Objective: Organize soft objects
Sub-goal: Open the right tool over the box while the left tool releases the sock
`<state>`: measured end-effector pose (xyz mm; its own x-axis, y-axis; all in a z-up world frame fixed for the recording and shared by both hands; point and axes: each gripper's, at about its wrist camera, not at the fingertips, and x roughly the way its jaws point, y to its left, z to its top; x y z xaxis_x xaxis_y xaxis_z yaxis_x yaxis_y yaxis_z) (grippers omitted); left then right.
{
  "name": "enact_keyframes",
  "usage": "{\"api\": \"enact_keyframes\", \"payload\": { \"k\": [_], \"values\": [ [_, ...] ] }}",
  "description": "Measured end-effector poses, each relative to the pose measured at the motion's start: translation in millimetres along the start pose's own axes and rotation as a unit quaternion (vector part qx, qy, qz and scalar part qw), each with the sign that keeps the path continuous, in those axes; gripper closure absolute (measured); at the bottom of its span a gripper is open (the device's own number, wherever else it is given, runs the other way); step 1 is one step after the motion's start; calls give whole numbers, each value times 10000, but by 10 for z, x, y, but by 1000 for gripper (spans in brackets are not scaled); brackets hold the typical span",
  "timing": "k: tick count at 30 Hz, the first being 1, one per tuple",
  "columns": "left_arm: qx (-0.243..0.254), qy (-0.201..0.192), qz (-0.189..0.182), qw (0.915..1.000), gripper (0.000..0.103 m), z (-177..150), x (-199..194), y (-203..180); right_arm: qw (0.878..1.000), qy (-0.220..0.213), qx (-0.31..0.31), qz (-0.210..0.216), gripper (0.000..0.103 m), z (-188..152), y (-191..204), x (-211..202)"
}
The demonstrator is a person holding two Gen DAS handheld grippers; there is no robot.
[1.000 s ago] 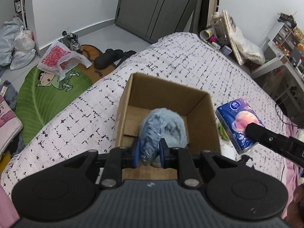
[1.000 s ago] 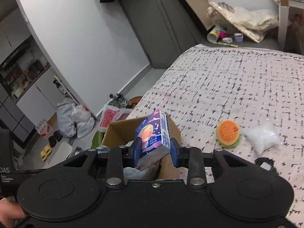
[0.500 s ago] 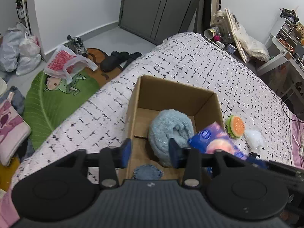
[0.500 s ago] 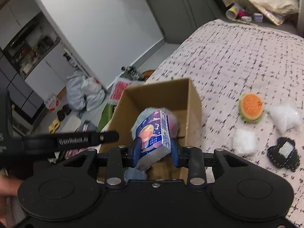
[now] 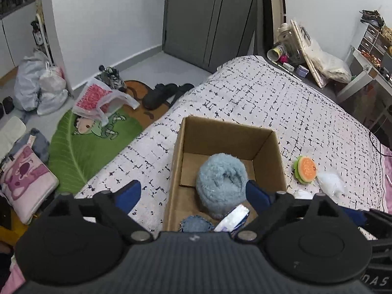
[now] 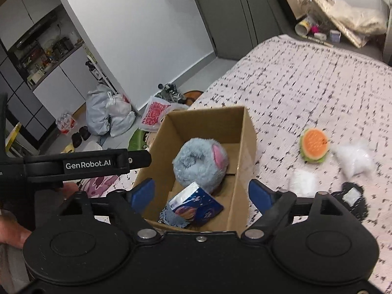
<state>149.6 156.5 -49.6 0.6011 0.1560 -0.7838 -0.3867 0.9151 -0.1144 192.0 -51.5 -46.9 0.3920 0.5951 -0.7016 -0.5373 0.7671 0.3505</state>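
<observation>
A cardboard box (image 5: 226, 132) (image 6: 245, 137) stands on the patterned bed. Inside lie a fluffy blue plush (image 5: 221, 182) (image 6: 199, 166), a blue tissue pack (image 6: 196, 203) (image 5: 232, 220) and a denim pad (image 5: 194, 224) (image 6: 169, 216). My left gripper (image 5: 193, 193) is open and empty above the box's near left edge. My right gripper (image 6: 202, 189) is open and empty just above the tissue pack. A burger plush (image 5: 305, 169) (image 6: 314, 144), white fluffy pieces (image 6: 354, 158) (image 6: 302, 182) and a black piece (image 6: 352, 199) lie on the bed right of the box.
The left gripper's arm (image 6: 80, 163) crosses the right wrist view at the left. On the floor left of the bed lie a green leaf rug (image 5: 85, 147), bags (image 5: 36, 85), shoes (image 5: 166, 93) and a pink cushion (image 5: 27, 178). Clutter stands beyond the bed's far end (image 5: 306, 58).
My left gripper let go of the blue plush into the box and opened wide. My right gripper moved over the box, opened and dropped the tissue pack inside.
</observation>
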Motion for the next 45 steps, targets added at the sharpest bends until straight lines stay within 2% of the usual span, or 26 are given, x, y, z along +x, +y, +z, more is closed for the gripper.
{"api": "enact_keyframes", "payload": {
  "k": [7, 14, 21, 29, 41, 45],
  "values": [
    [3, -116, -71, 9999, 0, -39, -162, -162, 9996, -264, 103, -83, 9, 51, -156, -273],
    [4, -425, -263, 9987, 0, -46, -342, -405, 9983, -512, 226, -153, 0, 85, -374, -574],
    [182, -595, -286, 9977, 0, -79, -443, -706, 9964, -674, 480, -183, 0, 89, -636, -838],
    [188, -534, -393, 9976, 0, -148, -478, -1042, 9947, -788, 627, -194, 0, 37, -970, -1100],
    [397, -530, -365, 9971, 0, -228, -433, -1602, 9902, -987, 976, -133, 0, -18, -1505, -1403],
    [498, -497, -231, 9973, 0, -267, -363, -1796, 9890, -969, 1100, -197, 0, -57, -1681, -1420]
  ]
}}
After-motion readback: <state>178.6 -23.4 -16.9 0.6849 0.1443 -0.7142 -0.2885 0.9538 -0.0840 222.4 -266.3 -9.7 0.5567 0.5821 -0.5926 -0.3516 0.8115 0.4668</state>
